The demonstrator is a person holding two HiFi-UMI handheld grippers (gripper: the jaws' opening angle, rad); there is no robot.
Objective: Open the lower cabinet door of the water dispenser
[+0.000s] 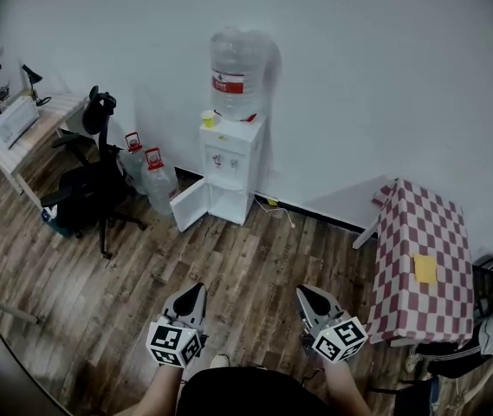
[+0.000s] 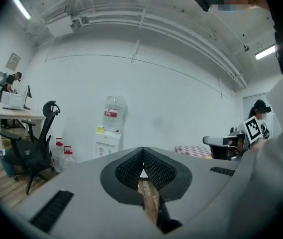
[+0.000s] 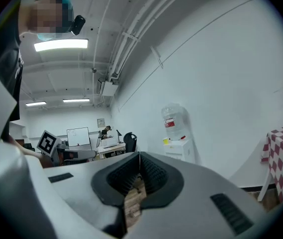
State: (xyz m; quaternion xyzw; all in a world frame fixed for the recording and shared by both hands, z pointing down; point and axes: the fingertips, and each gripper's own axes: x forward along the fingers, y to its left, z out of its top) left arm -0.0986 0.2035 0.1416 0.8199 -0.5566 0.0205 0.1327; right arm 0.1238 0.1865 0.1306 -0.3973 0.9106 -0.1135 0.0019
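Your left gripper [image 1: 194, 293] and right gripper [image 1: 308, 295] both have their jaws closed together with nothing between them; each gripper view shows the ribbed pads meeting at the tip. In the head view, the water dispenser [image 1: 231, 159] stands against the far wall, well apart from both tools. It sits at about 12 o'clock from your left gripper and 11 o'clock from your right. Its lower cabinet door [image 1: 189, 204] already hangs open, swung out toward 8 o'clock from the cabinet. Two spare bottles [image 1: 148, 173] stand just beside the door, at its 10 o'clock. In the left gripper view the dispenser [image 2: 109, 138] lies at 11 o'clock from the jaw tips; in the right gripper view [image 3: 178, 146], at 2 o'clock.
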